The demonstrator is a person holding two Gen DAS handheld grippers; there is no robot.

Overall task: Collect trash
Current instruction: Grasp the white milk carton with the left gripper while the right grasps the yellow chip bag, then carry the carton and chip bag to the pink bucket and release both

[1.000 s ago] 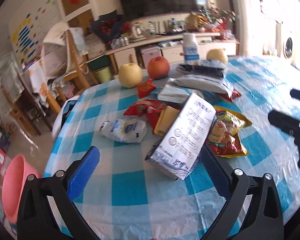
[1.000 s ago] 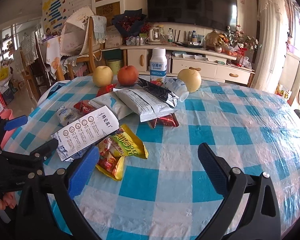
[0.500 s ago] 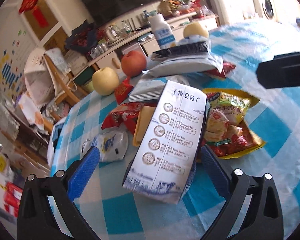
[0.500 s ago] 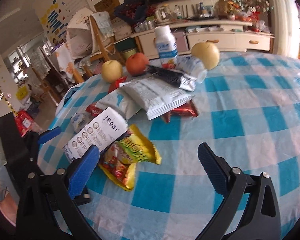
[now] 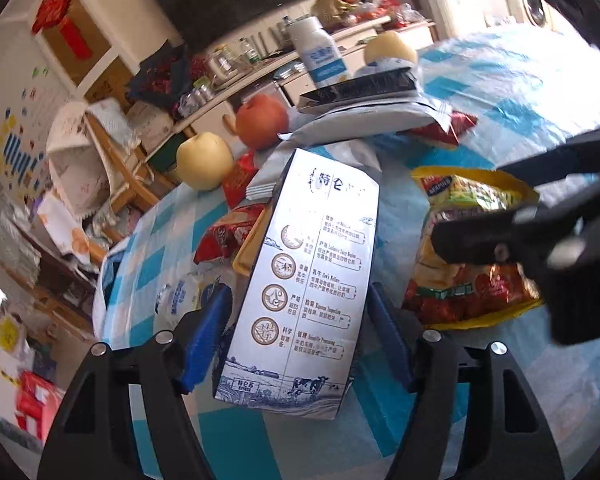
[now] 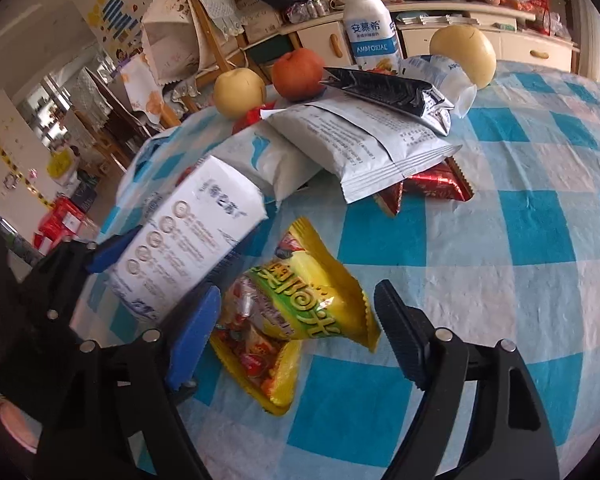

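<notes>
A white milk carton point(image 5: 308, 280) lies on the blue-checked table among wrappers. My left gripper point(image 5: 300, 332) is open with its fingers on either side of the carton's near end, seemingly a little apart from it; it also shows in the right wrist view point(image 6: 156, 276). A yellow snack bag point(image 6: 300, 312) lies between the fingers of my open right gripper point(image 6: 296, 328), not gripped. The right gripper also shows in the left wrist view point(image 5: 540, 240) over that bag point(image 5: 472, 276).
Grey and white pouches point(image 6: 360, 140), a black wrapper point(image 6: 384, 88), red wrappers point(image 6: 432, 184), a crumpled white packet point(image 5: 180, 300), two pears point(image 6: 238, 92), an apple point(image 6: 298, 74) and a yogurt bottle point(image 6: 370, 28) lie farther back. Chairs and a cabinet stand beyond the table.
Both grippers moved forward and down. The left now straddles the carton and has narrowed; the right has come over the yellow bag.
</notes>
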